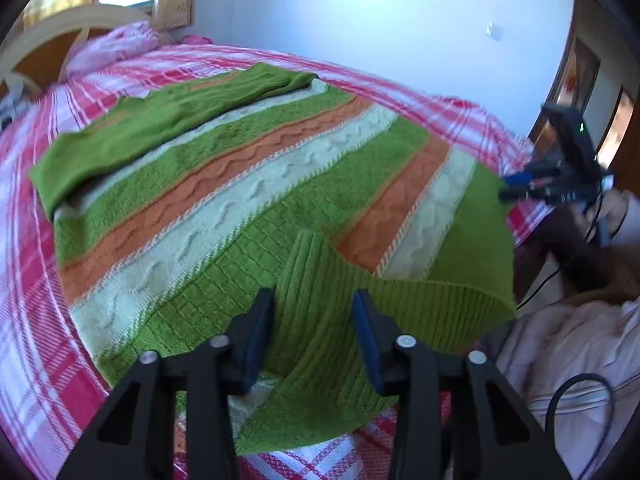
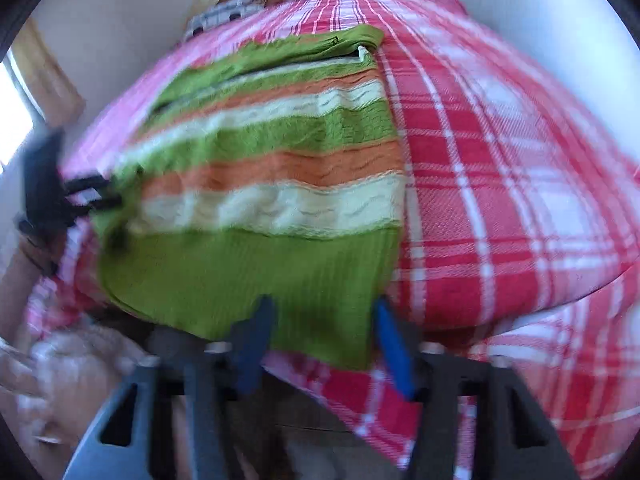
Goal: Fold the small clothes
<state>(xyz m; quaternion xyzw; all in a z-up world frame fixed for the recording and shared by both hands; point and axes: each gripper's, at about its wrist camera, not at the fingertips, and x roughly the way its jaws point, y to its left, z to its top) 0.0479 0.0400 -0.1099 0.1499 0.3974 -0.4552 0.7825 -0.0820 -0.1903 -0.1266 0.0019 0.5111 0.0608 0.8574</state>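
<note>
A green, orange and cream striped knit sweater lies on the bed, a green sleeve folded across its far part. Its ribbed green hem is lifted near me. My left gripper has its jaws apart with a raised fold of the hem between them; I cannot tell whether they pinch it. In the right wrist view the sweater is blurred and my right gripper has its jaws apart around the hem's right corner. The right gripper also shows in the left wrist view at the hem's far corner.
The bed has a red, pink and white plaid cover. A pink pillow and a wooden headboard are at the far end. The person's pale clothing and a black cable lie at the near right.
</note>
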